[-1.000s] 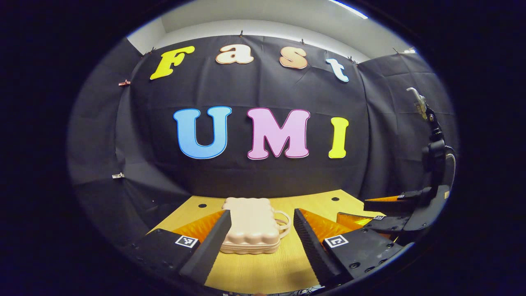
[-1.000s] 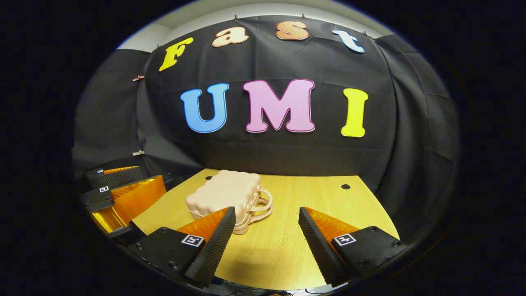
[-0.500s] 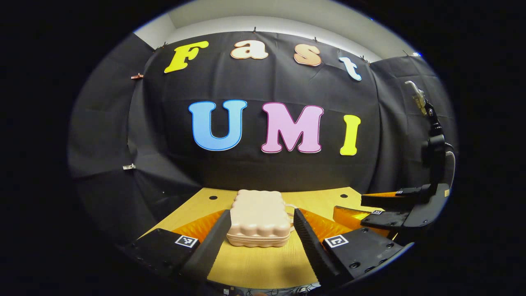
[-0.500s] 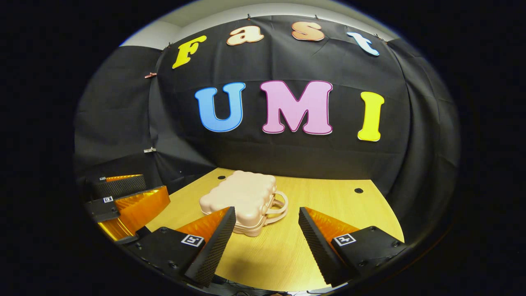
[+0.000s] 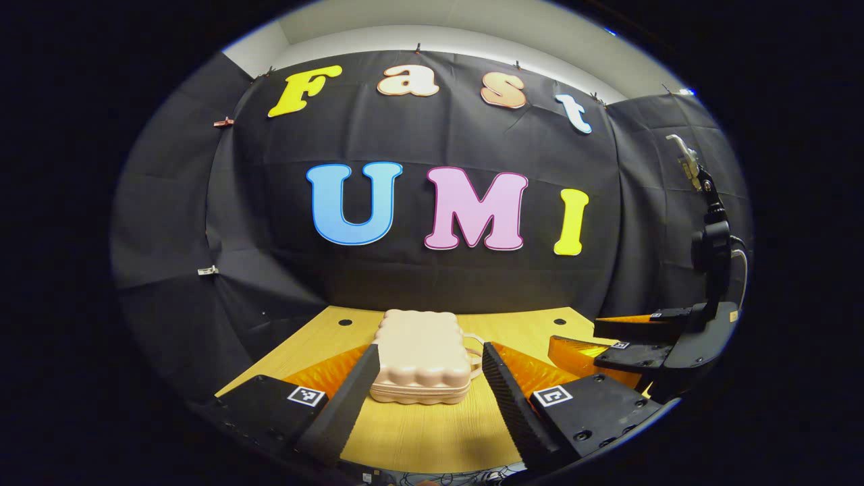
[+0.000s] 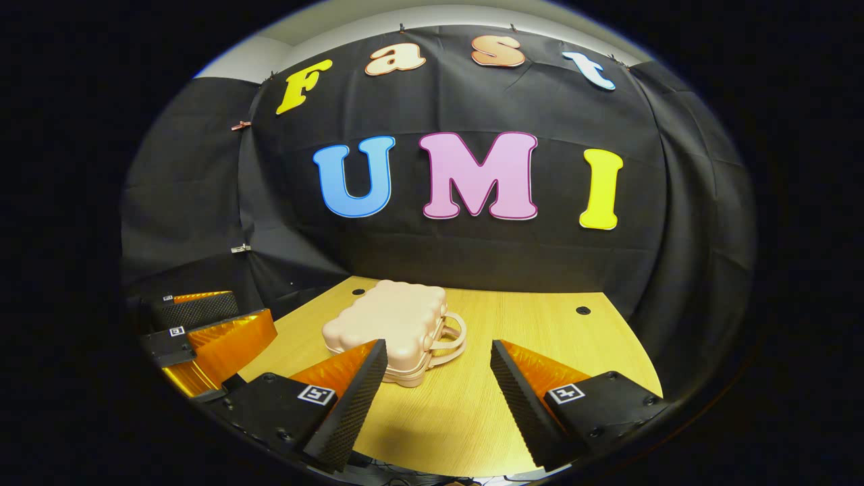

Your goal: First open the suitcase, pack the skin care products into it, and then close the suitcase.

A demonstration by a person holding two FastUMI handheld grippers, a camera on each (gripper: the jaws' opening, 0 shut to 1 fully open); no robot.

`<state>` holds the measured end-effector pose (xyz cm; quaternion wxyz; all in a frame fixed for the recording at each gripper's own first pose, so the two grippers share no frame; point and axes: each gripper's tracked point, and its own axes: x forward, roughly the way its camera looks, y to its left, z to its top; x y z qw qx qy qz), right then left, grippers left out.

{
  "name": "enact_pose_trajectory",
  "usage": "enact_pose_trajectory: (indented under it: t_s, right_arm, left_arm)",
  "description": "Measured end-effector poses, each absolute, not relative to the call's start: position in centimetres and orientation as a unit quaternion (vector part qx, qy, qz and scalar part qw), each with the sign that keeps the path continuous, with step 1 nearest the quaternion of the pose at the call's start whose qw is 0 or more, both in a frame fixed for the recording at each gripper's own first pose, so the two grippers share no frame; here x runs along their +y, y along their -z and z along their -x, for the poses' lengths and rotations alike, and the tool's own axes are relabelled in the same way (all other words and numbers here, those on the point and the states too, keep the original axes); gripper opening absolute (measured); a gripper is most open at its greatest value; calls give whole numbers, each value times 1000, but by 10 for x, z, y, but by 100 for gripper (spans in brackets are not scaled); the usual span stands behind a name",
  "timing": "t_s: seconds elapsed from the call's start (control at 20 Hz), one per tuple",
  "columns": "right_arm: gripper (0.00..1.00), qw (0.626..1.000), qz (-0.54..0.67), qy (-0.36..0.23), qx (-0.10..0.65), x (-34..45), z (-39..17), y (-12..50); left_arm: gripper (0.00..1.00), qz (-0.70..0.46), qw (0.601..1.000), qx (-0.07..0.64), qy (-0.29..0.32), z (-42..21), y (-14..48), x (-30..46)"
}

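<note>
Suitcase [image 5: 423,358] of pale pink scalloped plastic is seen closed on the yellow wooden table [image 5: 432,432], both grippers [image 5: 426,395] [image 6: 437,398] spread wide, nothing grasped.

The left gripper [image 5: 426,395] hangs over the near edge of the table [image 5: 418,432] with its fingers spread wide; between them, farther off, the suitcase [image 5: 422,356] lies flat and closed on the wood, its handle [image 5: 474,351] on its right side. The right gripper [image 5: 638,341] shows at the right, its fingers apart and pointing left; behind it a dark stand [image 5: 709,236] rises against the black cloth wall [image 5: 439,283].
</note>
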<state>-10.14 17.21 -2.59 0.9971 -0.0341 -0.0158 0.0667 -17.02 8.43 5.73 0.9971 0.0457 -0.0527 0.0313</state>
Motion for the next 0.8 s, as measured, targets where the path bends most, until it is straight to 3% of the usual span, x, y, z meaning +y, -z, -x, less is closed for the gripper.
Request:
enact_pose_trajectory:
  t_s: [0.8]
  right_arm:
    - [98, 996, 41, -85, -10, 191, 90, 27]
  left_arm:
    - [96, -45, 997, -47, -50, 172, -54, 103]
